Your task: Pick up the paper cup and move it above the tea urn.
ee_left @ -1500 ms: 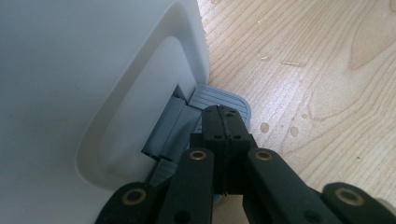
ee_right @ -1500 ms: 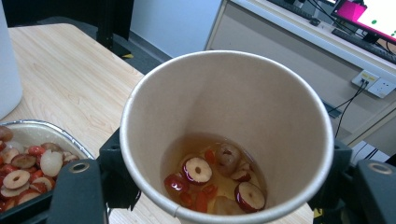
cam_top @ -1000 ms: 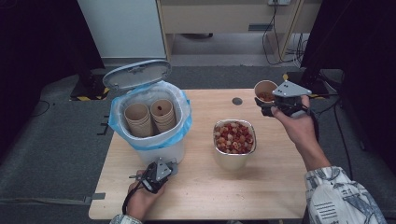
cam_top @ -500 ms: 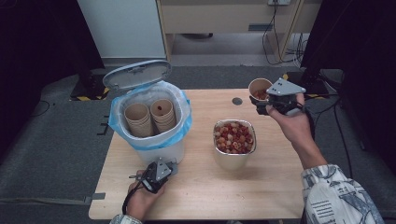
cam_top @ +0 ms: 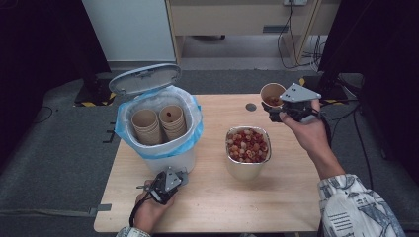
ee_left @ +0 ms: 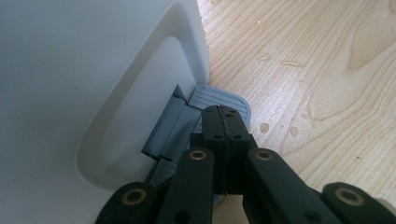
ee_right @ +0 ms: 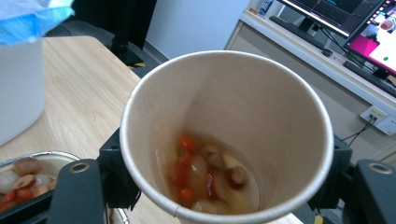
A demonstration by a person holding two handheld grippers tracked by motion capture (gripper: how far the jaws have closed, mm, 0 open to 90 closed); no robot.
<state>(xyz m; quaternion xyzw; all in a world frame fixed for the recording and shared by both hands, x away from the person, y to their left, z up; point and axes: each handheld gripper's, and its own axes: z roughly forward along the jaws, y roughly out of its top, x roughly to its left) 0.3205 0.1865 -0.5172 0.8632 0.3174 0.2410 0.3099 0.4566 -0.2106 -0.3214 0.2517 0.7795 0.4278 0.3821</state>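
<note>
from the high view, a pale wooden table (cam_top: 276, 197) carried a white plastic pedal bin (cam_top: 160, 126) lined with a crinkled blue bag, its grey oval lid (cam_top: 145, 79) tipped up at the back. two stacks of brown paper cups (cam_top: 159, 123) stood inside. just right of it sat a shiny steel container (cam_top: 248, 153) heaped with red and cream dried fruit. the right gripper (cam_top: 276, 109) held a brown paper cup (cam_top: 272, 95) above the table's far right corner. the left gripper (cam_top: 165, 182) rested low at the bin's front.

in the left gripper view, the black jaws were pressed together, tips on the ribbed grey pedal (ee_left: 219, 97) beside the bin's smooth white wall.

in the right gripper view, the jaws pinched the cup (ee_right: 224, 130) at both sides; wet fruit pieces (ee_right: 205, 170) lay at its bottom.
</note>
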